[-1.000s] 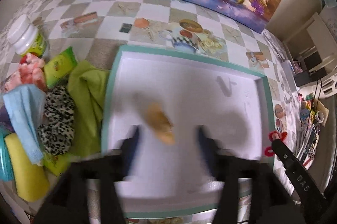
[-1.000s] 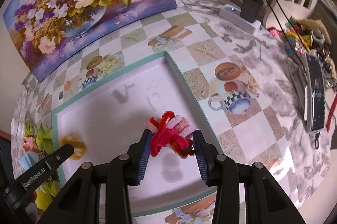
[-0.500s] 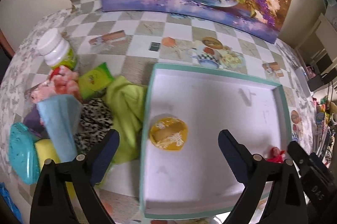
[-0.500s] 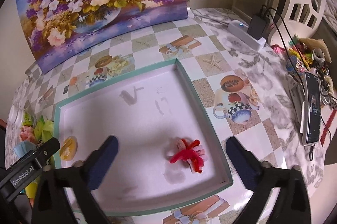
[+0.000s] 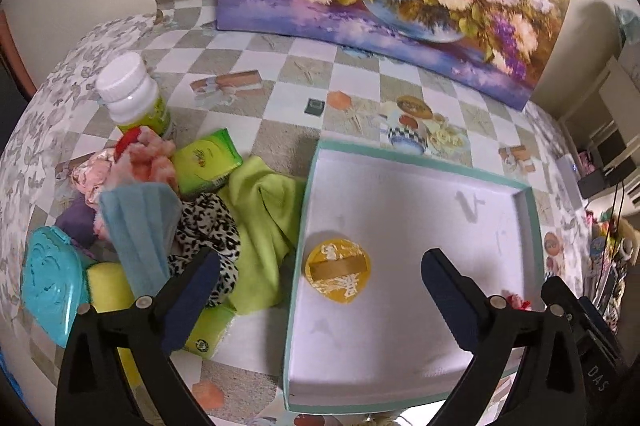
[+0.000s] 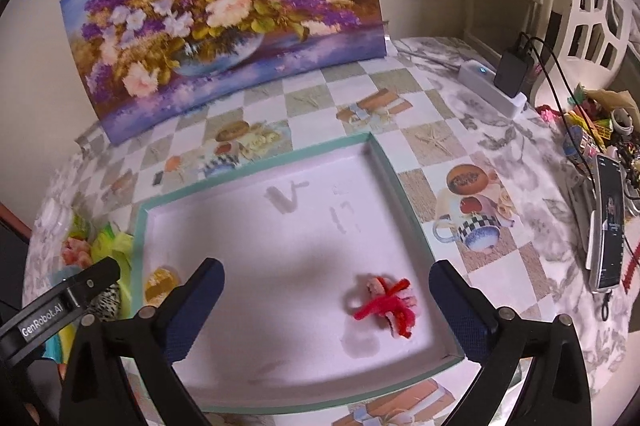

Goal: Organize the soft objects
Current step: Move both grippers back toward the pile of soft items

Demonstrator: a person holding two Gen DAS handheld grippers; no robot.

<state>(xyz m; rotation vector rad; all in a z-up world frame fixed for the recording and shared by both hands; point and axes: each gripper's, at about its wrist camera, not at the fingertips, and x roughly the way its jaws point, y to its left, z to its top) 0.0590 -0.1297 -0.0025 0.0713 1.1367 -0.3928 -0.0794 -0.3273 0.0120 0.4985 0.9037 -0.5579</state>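
A teal-rimmed white tray (image 5: 420,153) (image 6: 256,170) lies on the table. A round yellow puff (image 5: 338,272) rests near its left wall, below my left gripper (image 5: 318,264), whose jaws are still opening and touch nothing. A red and pink fuzzy bundle (image 6: 386,302) lies loose by the tray's right wall, between and below the wide-open fingers of my right gripper (image 6: 326,278). Left of the tray sits a pile: green cloth (image 5: 264,218), leopard scrunchie (image 5: 208,230), blue face mask (image 5: 140,226), pink fluffy piece (image 5: 140,162), yellow sponge (image 5: 108,286).
A white bottle (image 5: 132,94), green tissue packs (image 5: 206,160) and a teal case (image 5: 50,286) border the pile. A flower painting (image 6: 224,18) leans against the back wall. A phone (image 6: 608,222), a power strip (image 6: 492,86) and small clutter fill the right side.
Both grippers have opened wide and drawn back upward. The yellow puff and the red bundle were let go and now lie in the tray.
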